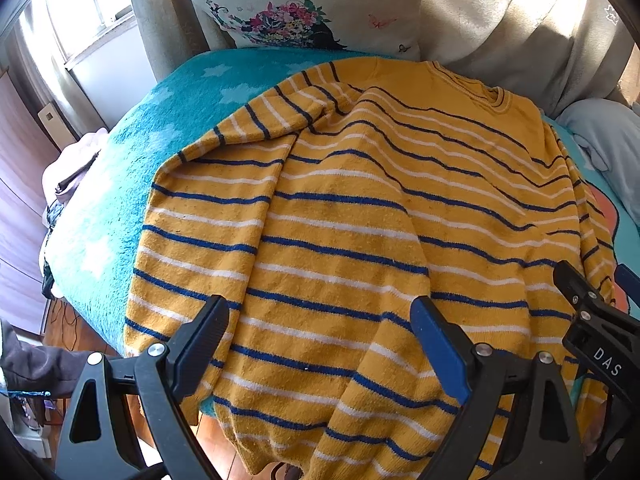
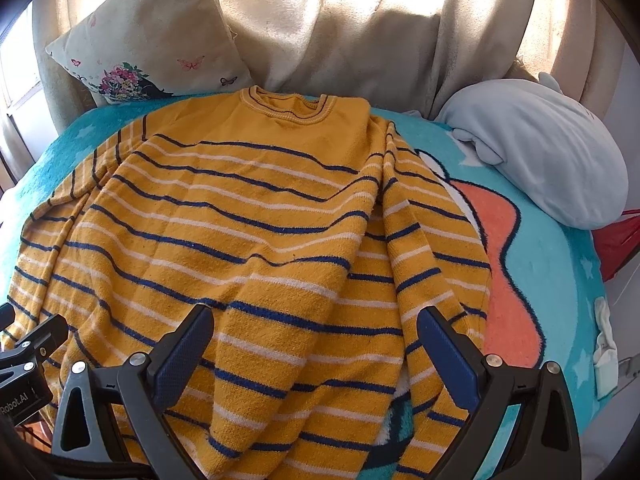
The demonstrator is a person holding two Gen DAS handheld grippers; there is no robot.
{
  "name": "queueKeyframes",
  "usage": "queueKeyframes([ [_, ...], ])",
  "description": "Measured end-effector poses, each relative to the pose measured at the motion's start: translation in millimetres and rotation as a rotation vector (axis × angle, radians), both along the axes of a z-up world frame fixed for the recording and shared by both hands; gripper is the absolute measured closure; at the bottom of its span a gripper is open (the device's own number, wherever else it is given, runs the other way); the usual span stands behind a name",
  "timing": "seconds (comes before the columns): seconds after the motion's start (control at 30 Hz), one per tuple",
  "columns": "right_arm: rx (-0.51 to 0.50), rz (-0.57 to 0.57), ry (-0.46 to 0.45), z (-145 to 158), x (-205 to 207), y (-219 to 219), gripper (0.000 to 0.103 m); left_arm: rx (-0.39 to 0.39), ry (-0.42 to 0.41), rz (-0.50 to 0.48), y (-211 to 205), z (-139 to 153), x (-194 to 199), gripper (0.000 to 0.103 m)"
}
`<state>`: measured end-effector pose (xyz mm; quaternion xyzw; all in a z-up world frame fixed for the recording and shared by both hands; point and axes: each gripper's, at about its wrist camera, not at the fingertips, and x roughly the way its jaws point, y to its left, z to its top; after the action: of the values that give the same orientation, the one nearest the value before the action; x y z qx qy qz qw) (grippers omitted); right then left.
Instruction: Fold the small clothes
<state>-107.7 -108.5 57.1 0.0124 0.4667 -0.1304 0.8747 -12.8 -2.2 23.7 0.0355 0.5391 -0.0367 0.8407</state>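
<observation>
A yellow sweater (image 1: pixel 340 208) with blue and white stripes lies flat on a teal blanket (image 1: pixel 120 184), collar away from me, hem hanging over the near edge. It also shows in the right wrist view (image 2: pixel 248 216), with its right sleeve (image 2: pixel 428 248) lying alongside the body. My left gripper (image 1: pixel 320 320) is open and empty above the hem's left part. My right gripper (image 2: pixel 316 332) is open and empty above the hem's right part. The right gripper's body shows at the right edge of the left wrist view (image 1: pixel 596 320).
A floral pillow (image 1: pixel 296 8) and a beige cover (image 2: pixel 360 32) stand behind the sweater. A grey plush toy (image 2: pixel 540 148) lies at the right. A window (image 1: pixel 80 12) and wooden floor (image 1: pixel 80 340) are at the left.
</observation>
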Motion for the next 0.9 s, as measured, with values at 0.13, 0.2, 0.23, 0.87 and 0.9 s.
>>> queueKeyframes([
  [0.13,-0.001,0.003,0.004,-0.5,-0.4,2.7,0.0,-0.025,0.002,0.001,3.0,-0.9,-0.2,0.011],
  [0.2,-0.003,0.004,0.005,-1.2,-0.6,3.8,0.0,-0.038,0.01,0.0,4.2,-2.3,-1.0,0.011],
  [0.23,-0.003,0.004,0.005,-1.3,-0.9,3.8,0.0,-0.046,0.01,0.0,4.6,-1.3,-0.3,0.011],
  [0.87,0.002,-0.005,0.012,-4.7,1.0,3.9,0.0,-0.034,-0.013,-0.002,3.9,-8.1,-2.8,0.011],
  [0.9,0.003,-0.006,0.012,-5.1,1.2,3.8,0.0,-0.037,-0.014,-0.001,4.5,-8.1,-3.5,0.011],
])
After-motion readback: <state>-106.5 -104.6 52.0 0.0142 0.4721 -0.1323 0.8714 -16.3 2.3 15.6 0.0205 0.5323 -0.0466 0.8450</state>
